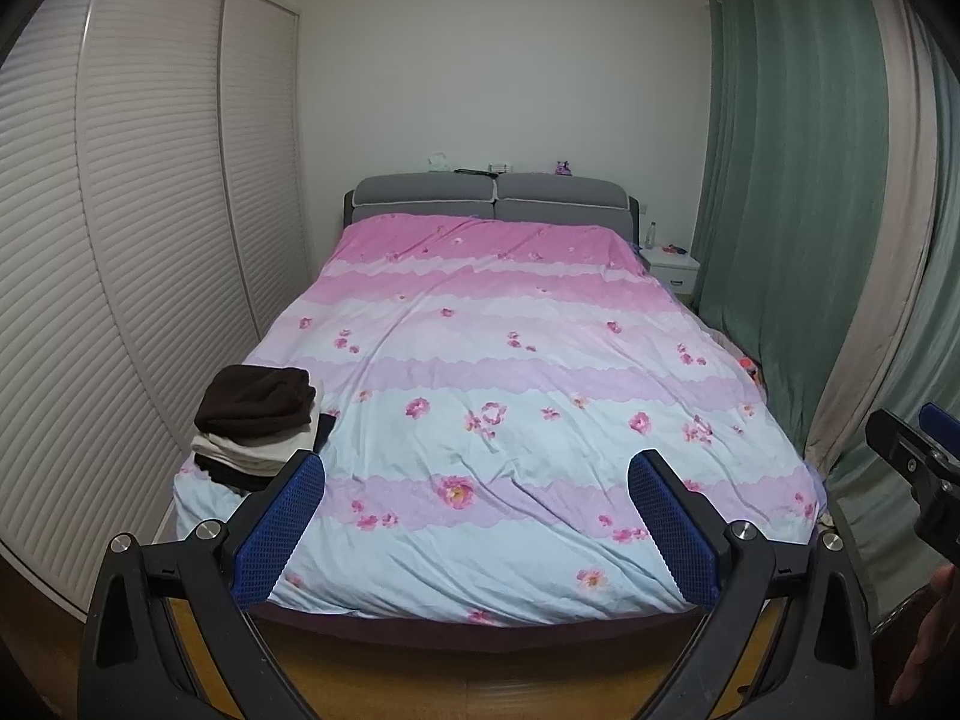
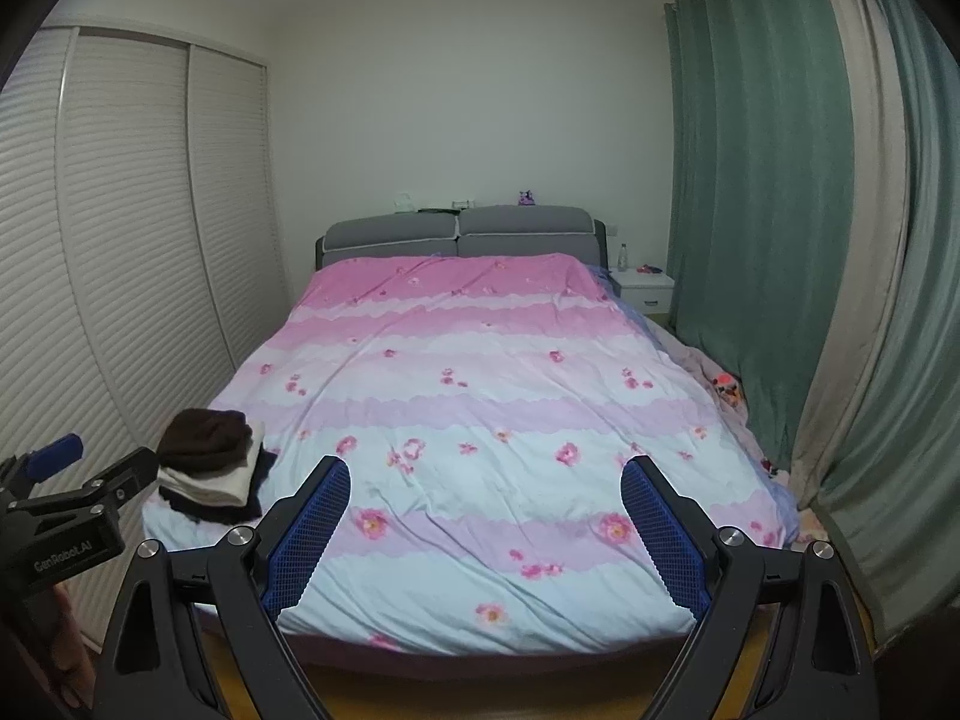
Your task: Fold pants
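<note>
On the near left corner of the bed point(image 1: 600, 324) sits a pile of folded clothes point(image 1: 258, 426). A dark brown piece is on top, pale pieces lie under it, and something black is at the bottom. I think the pants to fold must come from this pile, but I cannot tell which piece is the pants.

Both tools are held at the foot of the bed, over the wooden floor, and both look up the bed toward the gray headboard point(image 1: 492, 198).

Nothing is in the left gripper point(image 1: 477, 483). Its blue fingers point(image 1: 282, 531) are spread wide apart. The pile lies ahead and off to the left, just past the left finger. So this gripper is the nearer one.

Nothing is in the right gripper point(image 2: 486, 489) either, and its fingers are also wide apart. From its camera the pile point(image 2: 213, 465) is far over to the left, with the left gripper point(image 2: 60, 492) showing beside it.

The big middle of the flowered quilt point(image 2: 480, 390) is bare and flat. It looks like a good place to spread the pants out.

The pile is wider across the bed than it is tall. My guess is that the left gripper has to swing left and reach forward to pinch the top piece.
</note>
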The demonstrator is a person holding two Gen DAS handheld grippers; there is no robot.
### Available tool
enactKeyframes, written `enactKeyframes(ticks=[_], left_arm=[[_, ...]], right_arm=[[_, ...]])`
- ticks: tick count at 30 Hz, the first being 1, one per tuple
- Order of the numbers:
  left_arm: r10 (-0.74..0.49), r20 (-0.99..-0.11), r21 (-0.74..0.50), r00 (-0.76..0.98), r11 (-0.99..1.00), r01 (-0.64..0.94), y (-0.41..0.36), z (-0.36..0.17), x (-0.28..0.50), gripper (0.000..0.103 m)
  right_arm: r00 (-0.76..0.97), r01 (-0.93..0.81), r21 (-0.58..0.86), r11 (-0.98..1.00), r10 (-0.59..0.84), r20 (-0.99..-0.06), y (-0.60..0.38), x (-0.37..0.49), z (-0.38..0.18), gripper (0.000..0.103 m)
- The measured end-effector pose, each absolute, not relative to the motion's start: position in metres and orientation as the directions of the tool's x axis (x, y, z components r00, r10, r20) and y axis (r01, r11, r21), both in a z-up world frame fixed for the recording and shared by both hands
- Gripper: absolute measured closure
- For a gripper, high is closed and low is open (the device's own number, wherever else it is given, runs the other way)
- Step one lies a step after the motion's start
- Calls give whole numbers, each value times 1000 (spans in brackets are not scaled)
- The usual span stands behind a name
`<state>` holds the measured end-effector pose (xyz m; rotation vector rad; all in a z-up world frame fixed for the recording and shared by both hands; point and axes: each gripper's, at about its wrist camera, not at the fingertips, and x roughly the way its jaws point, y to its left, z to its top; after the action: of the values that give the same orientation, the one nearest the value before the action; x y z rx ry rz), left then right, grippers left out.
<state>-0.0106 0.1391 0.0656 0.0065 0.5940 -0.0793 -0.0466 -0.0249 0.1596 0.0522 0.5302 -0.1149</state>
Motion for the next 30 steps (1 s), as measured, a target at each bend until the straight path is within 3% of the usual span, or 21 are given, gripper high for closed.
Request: enactKeyframes(ticks=[30], left_arm=[[-55, -575, 2, 817, 998, 69, 141, 61, -12, 0]], right_arm=[[853, 129, 36, 991, -92, -513, -24, -49, 151, 10]])
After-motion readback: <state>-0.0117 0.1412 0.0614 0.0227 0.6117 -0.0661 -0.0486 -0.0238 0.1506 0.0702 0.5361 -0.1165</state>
